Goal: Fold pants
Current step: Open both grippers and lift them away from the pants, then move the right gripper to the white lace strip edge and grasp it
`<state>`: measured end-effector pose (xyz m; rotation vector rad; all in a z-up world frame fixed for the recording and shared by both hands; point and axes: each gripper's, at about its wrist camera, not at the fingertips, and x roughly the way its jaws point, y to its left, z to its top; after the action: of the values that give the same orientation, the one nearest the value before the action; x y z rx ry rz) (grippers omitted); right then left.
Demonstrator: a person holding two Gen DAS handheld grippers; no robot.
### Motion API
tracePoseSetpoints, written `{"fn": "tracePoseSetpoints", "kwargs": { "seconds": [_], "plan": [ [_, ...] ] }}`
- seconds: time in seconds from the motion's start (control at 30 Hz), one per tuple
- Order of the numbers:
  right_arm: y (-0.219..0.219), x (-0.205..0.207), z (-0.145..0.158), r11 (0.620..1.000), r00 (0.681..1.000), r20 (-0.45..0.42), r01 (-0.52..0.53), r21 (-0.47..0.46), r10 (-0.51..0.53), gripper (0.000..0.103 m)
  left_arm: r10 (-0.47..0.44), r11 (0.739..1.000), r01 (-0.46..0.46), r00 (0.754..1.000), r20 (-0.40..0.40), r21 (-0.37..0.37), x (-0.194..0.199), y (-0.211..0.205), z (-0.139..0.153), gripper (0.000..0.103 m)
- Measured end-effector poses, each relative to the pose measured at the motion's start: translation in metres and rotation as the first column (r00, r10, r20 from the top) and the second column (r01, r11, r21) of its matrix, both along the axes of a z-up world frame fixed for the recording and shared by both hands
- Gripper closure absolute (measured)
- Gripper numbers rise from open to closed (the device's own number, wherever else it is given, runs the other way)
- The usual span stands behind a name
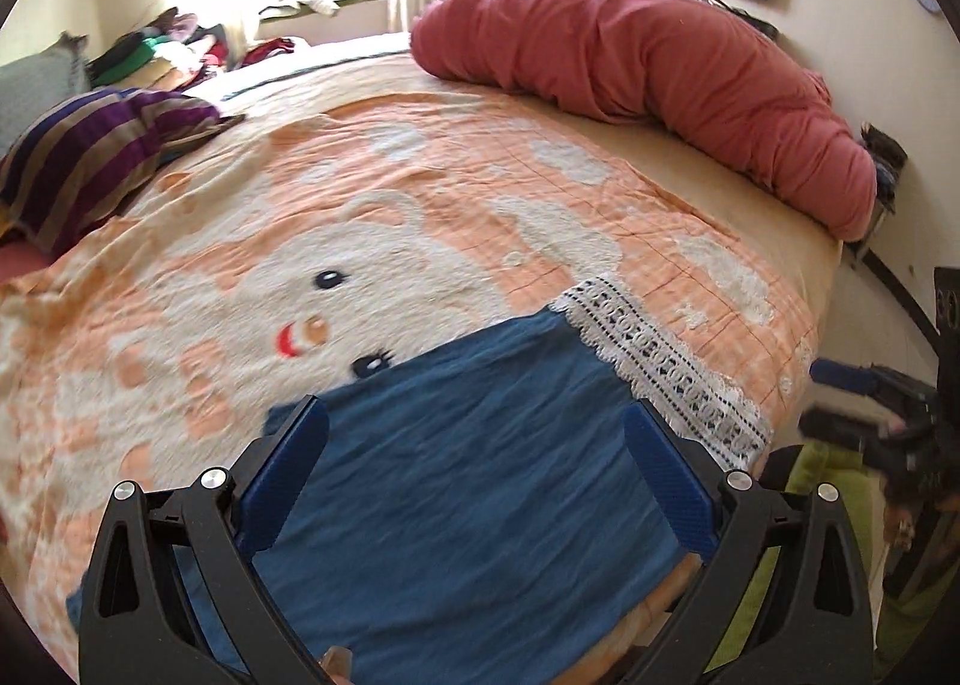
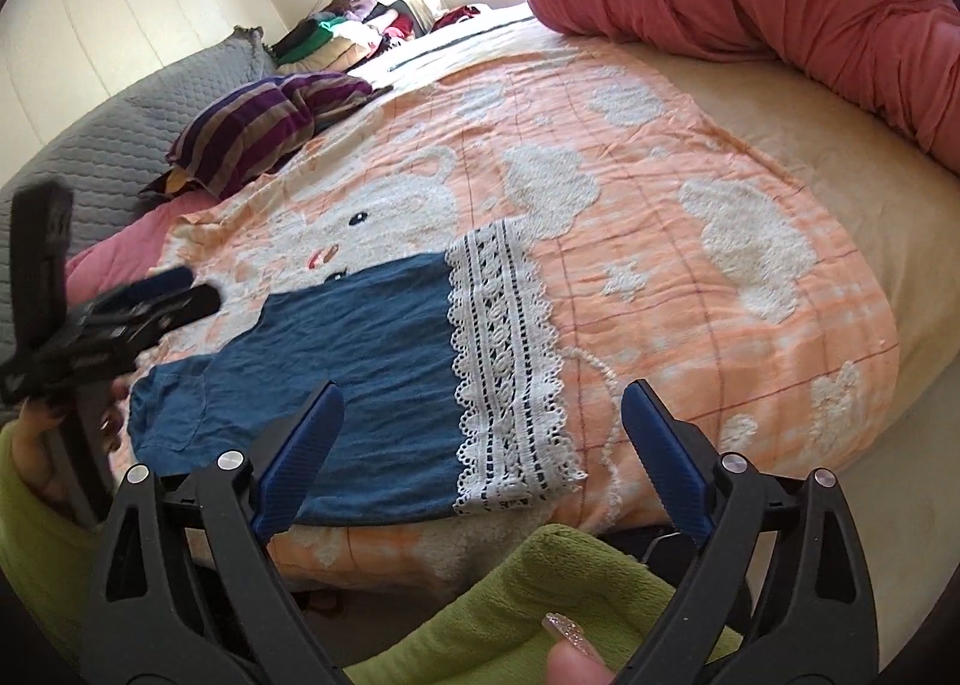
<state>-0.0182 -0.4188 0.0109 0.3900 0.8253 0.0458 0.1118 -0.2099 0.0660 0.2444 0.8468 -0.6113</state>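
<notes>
Blue pants [image 1: 480,481] with a white lace hem [image 1: 660,361] lie folded flat on an orange and white bed cover [image 1: 360,193] near the bed's front edge. In the right wrist view the pants [image 2: 372,361] and the lace hem [image 2: 510,361] lie ahead and to the left. My left gripper [image 1: 477,433] is open just above the blue cloth, holding nothing. It also shows in the right wrist view [image 2: 174,295] at the pants' left end. My right gripper [image 2: 483,403] is open and empty, above the lace hem near the bed's edge. It shows at the right of the left wrist view [image 1: 840,397].
A long red bolster [image 1: 660,72] lies along the bed's far right side. A purple striped pillow [image 1: 102,156] and a pile of clothes [image 1: 162,48] sit at the far left. A grey quilted cover [image 2: 120,132] lies at the left. A green sleeve [image 2: 540,595] is below my right gripper.
</notes>
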Motion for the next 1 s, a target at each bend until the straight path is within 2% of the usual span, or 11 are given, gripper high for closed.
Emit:
{"fn": "tracePoseSetpoints", "kwargs": {
  "seconds": [0.17,0.4,0.63,0.7,0.77,0.8,0.83,0.9,0.93,1.0],
  "plan": [
    [0.011,0.008,-0.017,1.000,0.999,-0.037,-0.018,0.003,0.018,0.015,-0.043,0.996,0.042,0.999,0.006,0.073,0.023,-0.037,-0.024,0.005],
    [0.015,0.017,-0.038,0.999,0.995,-0.092,-0.023,0.033,0.026,0.015,-0.145,0.981,0.152,0.987,-0.066,0.121,0.059,-0.078,-0.058,0.005],
    [0.010,0.020,-0.050,0.999,0.991,-0.135,0.000,0.045,0.006,0.015,-0.223,0.962,0.234,0.971,-0.091,0.143,0.079,-0.111,-0.076,0.006],
    [0.009,0.022,-0.054,0.999,0.989,-0.146,0.003,0.048,0.004,0.015,-0.246,0.957,0.261,0.961,-0.125,0.128,0.084,-0.118,-0.083,0.007],
    [0.010,0.026,-0.060,0.998,0.986,-0.168,0.003,0.056,0.006,0.015,-0.256,0.954,0.275,0.954,-0.159,0.116,0.088,-0.122,-0.091,0.013],
    [0.010,0.027,-0.063,0.998,0.984,-0.175,-0.001,0.064,0.012,0.017,-0.259,0.954,0.279,0.950,-0.176,0.106,0.090,-0.123,-0.094,0.023],
    [0.010,0.027,-0.065,0.997,0.984,-0.180,-0.007,0.072,0.020,0.020,-0.264,0.954,0.286,0.942,-0.206,0.085,0.093,-0.123,-0.099,0.030],
    [0.011,0.027,-0.066,0.998,0.984,-0.175,-0.007,0.061,0.017,0.039,-0.272,0.957,0.289,0.927,-0.257,0.028,0.096,-0.121,-0.108,0.041],
    [0.011,0.026,-0.065,0.998,0.986,-0.164,-0.011,0.061,0.021,0.043,-0.279,0.957,0.291,0.921,-0.270,0.004,0.095,-0.120,-0.111,0.047],
    [0.011,0.025,-0.064,0.997,0.989,-0.148,-0.019,0.072,0.029,0.048,-0.295,0.954,0.299,0.915,-0.276,-0.027,0.093,-0.118,-0.114,0.053]
  ]
}}
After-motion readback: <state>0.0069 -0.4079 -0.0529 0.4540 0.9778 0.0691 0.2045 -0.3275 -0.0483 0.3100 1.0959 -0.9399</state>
